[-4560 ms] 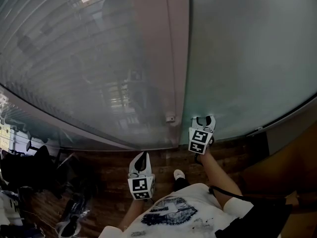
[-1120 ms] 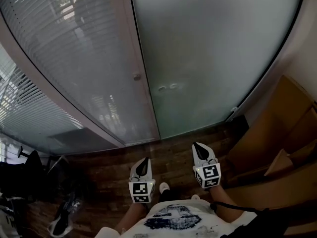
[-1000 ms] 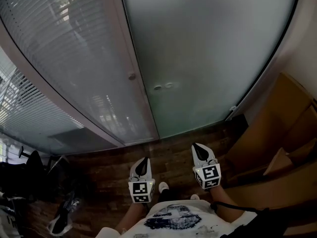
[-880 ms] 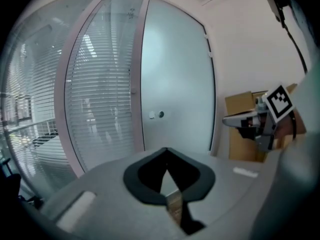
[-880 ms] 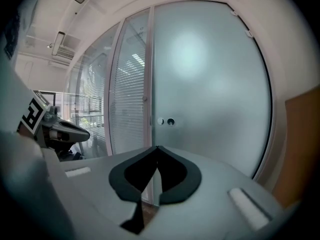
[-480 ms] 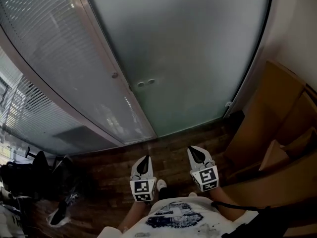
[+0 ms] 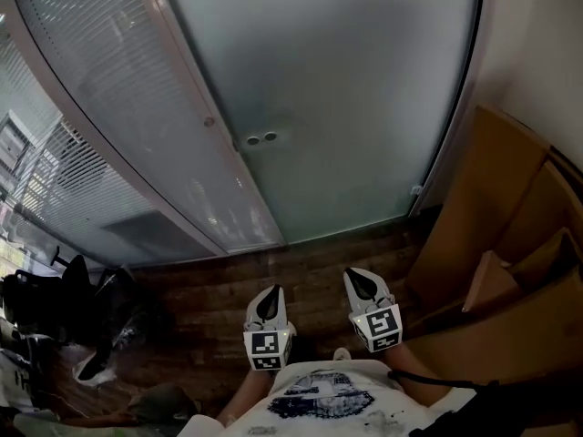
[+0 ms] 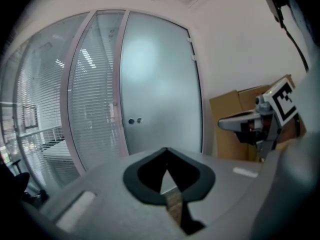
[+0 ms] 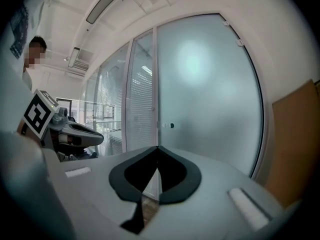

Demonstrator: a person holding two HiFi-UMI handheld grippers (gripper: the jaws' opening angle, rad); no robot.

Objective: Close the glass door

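Left tool (image 7: 267, 305) & right tool (image 7: 361, 283) are hanging clenched, empty, at bottom centre, well apart from the glass door (image 7: 346, 107). The door is sitting flush w/ its frame, so prob. nothing left to push.

Frosted glass door (image 7: 355, 98): upright, fully shut, pale grey-green pane.

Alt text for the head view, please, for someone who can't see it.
A frosted glass door, apparently shut, fills the view from above, with a blind-covered glass wall on its left and cardboard boxes on its right. Below, the left gripper and right gripper, both shut and empty, point toward it over a wooden floor, touching nothing.
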